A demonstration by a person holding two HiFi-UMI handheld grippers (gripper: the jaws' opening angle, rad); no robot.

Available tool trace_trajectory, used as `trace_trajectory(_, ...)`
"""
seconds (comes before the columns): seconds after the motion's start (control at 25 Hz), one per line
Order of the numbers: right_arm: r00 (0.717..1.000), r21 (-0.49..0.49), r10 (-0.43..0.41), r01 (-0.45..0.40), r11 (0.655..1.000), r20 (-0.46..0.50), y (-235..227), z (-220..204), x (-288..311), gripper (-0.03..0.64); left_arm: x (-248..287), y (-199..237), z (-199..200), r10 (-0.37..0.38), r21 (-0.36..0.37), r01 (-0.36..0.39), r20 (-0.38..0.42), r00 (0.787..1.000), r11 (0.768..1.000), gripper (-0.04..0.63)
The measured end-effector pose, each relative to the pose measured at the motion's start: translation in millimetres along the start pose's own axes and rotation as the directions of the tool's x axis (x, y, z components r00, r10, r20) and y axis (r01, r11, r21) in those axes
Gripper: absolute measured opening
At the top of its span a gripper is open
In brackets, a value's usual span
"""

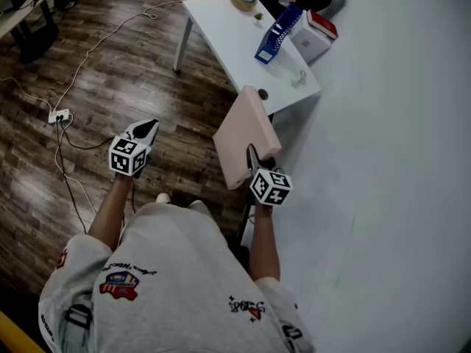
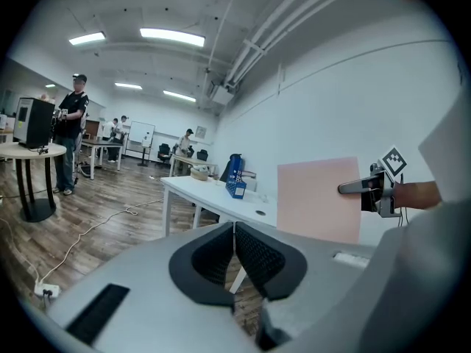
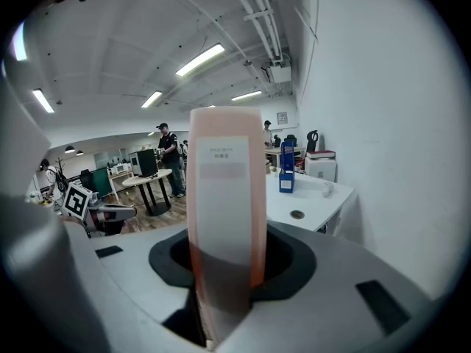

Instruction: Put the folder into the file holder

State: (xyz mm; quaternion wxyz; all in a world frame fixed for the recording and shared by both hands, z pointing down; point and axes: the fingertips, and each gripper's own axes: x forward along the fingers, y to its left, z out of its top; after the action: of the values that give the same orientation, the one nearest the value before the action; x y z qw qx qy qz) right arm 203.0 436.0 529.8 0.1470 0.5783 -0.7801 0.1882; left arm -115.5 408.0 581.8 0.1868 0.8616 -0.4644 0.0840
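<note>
In the head view, the right claw [image 1: 255,162] grips the lower edge of a pink folder [image 1: 244,134], its jaws pressed on it. The folder is held tilted in the air over the wooden floor [image 1: 110,72], just off the near corner of the white tabletop [image 1: 228,39]. A blue file holder [image 1: 277,34] stands on the tabletop toward the wall-side edge, well apart from the folder. The left claw [image 1: 146,131] hangs over the floor with its tips together, well to the left of the folder.

In the left gripper view, the two black jaws meet with nothing between them. Past them the folder [image 2: 318,197] shows its flat face, upright, with the right claw [image 2: 357,187] on its right edge. The file holder [image 2: 235,176] stands farther back on the tabletop [image 2: 210,193].

In the right gripper view, the folder [image 3: 224,212] rises spine-on between the jaws, which are clamped against both its sides. The file holder [image 3: 287,169] shows beyond on the tabletop [image 3: 313,197], to the right of the folder.
</note>
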Motion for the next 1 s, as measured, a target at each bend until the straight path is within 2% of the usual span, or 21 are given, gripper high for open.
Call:
trace_trajectory(0.2, 1.0, 0.031, 0.02, -0.02, 0.999, 0.006, 5, 6, 0, 0.158, 2, 1, -3, -0.009, -0.01, 0.009, -0.013, 1.0, 1.0, 0.011)
trace_trajectory(0.64, 1.0, 0.03, 0.02, -0.02, 0.999, -0.004, 5, 12, 4, 0.161, 15, 0, -8, -0.031, -0.026, 0.03, -0.031, 0.999, 0.999, 0.011)
trace_trajectory(1.0, 0.998, 0.03, 0.054, -0.054, 0.998, -0.011, 2, 25, 43, 0.161, 36, 25, -4, 0.002, -0.032, -0.003, -0.051, 0.999, 0.999, 0.011)
